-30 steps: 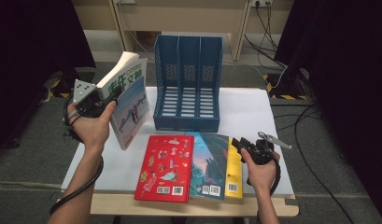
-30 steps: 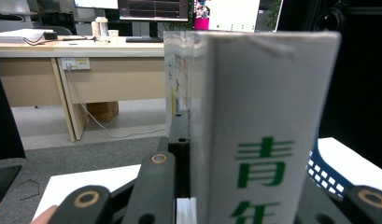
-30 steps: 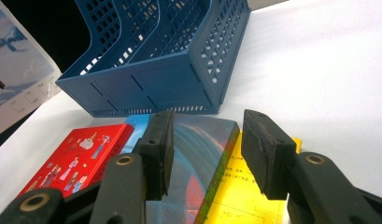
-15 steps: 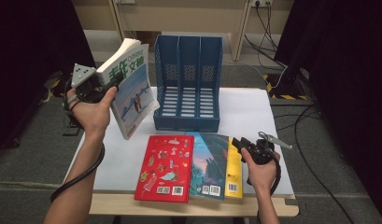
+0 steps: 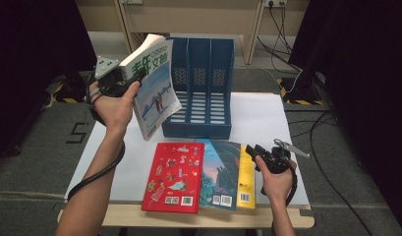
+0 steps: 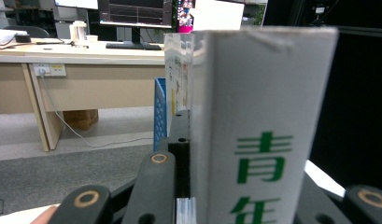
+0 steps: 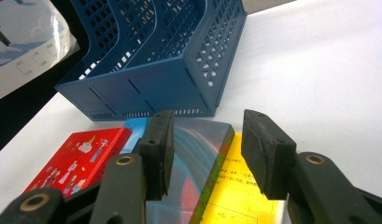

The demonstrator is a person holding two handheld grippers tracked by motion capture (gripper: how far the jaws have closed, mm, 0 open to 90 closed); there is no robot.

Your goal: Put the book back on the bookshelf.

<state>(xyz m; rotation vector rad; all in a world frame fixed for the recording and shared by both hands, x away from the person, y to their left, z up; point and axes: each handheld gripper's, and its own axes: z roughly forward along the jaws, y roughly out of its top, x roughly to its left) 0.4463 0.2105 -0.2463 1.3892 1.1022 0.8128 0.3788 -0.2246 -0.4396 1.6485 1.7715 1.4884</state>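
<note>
— Since the earlier frames, my left gripper (image 5: 121,81) has carried the magazine (image 5: 154,93) up and toward the rack (image 5: 201,88); the right gripper (image 5: 260,153) hasn't shifted.

— What's in the rack?

— I see nothing in its three slots. It stands upright at the back of the table (image 5: 267,118), open side facing me.

— And the left jaws?

— Partly closed, clamped on the magazine near its spine. In the left gripper view the white spine (image 6: 258,140) with green characters stands upright between the jaws, pads pressed on both sides. The magazine hangs tilted in the air, its lower corner just left of the rack's front left corner, its top edge level with the rack's top.

— The right jaws?

— Wide apart, holding nothing. In the right gripper view they hover low over the teal book (image 7: 198,163), which overlaps the yellow book (image 7: 244,186); I can't tell whether a pad touches a cover.

— How do the books lie?

— Flat along the table's near edge: the red book (image 5: 175,177) on the left, then teal, then yellow, close together in front of the rack.

— Room to move?

— Bare white table lies right of the rack and of the books, and left of the red book too.
</note>
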